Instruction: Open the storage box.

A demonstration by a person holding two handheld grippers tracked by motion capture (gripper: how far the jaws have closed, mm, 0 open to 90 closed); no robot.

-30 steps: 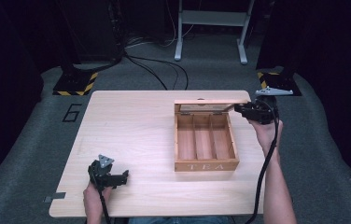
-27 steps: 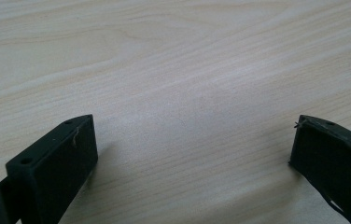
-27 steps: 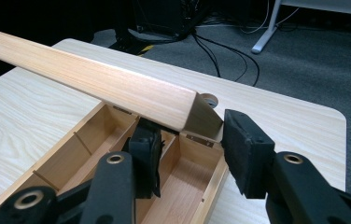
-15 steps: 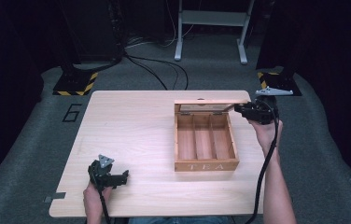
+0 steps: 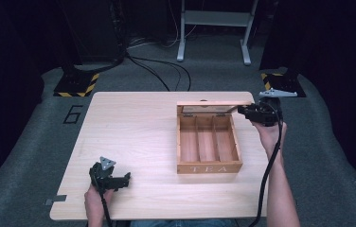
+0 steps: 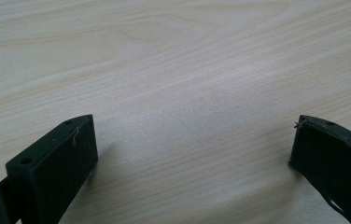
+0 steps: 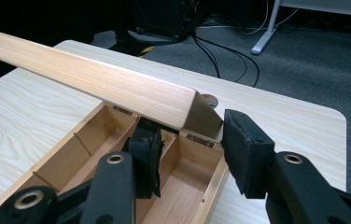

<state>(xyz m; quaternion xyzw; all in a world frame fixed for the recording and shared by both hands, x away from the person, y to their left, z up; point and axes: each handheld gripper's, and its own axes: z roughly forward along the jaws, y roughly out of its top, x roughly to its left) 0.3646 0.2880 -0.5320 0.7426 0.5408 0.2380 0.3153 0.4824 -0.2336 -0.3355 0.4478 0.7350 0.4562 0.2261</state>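
Tea box lid (image 7: pixel 99 84) cut off at left edge; left jaw of right hand-held gripper (image 7: pixel 190 149) partly hidden under it.

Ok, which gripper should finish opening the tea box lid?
Right. The right gripper already has its jaws around the lid's corner, lid raised over the box. The left gripper sits open at the table's near-left edge, far off.

Light wood table (image 5: pixel 133 127); open tea box (image 5: pixel 208 144) sits right of centre.
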